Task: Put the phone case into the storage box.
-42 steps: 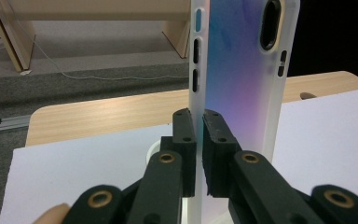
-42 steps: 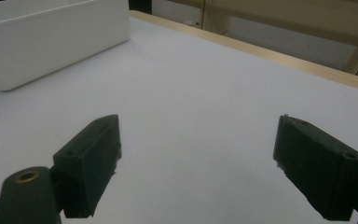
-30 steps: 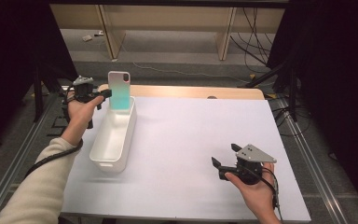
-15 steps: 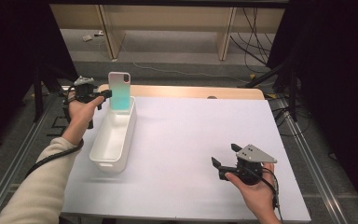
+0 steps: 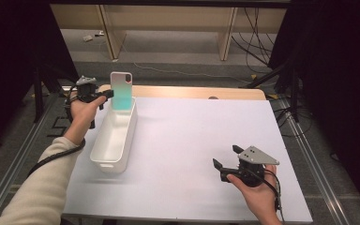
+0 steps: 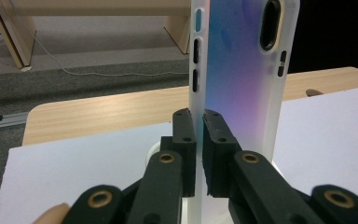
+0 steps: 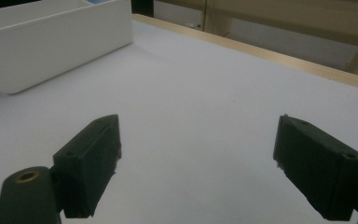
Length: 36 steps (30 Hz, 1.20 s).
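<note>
No shift from earlier frames: left gripper (image 6: 199, 122) clamped on translucent teal-to-violet plastic phone case (image 5: 121, 90), upright above long white plastic bin (image 5: 104, 152). Right gripper (image 5: 225, 159) wide open, empty, idle over white table (image 5: 187, 140). Lowering into bin judged pending.

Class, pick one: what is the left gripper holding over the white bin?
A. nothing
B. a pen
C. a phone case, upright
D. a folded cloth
C: the left gripper is clamped on the edge of an upright phone case above the far end of the white bin.

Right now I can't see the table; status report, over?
Left gripper shut on phone case, upright over white bin. Right gripper open, idle. Nothing in the way.
</note>
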Each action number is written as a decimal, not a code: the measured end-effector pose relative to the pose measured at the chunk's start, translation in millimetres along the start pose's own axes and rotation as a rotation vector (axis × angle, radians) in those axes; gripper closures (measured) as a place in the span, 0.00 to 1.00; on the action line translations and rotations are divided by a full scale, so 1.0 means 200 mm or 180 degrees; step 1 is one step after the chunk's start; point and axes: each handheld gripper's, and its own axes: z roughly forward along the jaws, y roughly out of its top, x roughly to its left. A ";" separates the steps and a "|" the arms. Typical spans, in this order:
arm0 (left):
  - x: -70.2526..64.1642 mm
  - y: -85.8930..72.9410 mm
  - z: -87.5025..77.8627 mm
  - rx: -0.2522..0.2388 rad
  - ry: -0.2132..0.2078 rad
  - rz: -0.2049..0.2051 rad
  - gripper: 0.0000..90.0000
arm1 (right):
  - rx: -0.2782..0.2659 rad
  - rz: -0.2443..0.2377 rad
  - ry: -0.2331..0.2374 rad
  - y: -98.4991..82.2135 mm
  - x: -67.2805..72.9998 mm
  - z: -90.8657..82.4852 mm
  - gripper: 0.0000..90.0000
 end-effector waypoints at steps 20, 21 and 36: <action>0.02 -0.03 0.03 0.0034 0.0024 -0.0024 0.94 | 0.0007 -0.0047 -0.0036 0.00 0.00 -0.01 0.18; 0.02 -0.03 0.03 0.0037 0.0035 -0.0030 0.94 | -0.0010 -0.0070 -0.0052 0.00 0.00 -0.01 0.18; 0.02 -0.04 0.05 0.0060 0.0045 -0.0025 0.94 | -0.0047 -0.0003 -0.0011 0.00 0.00 0.00 0.18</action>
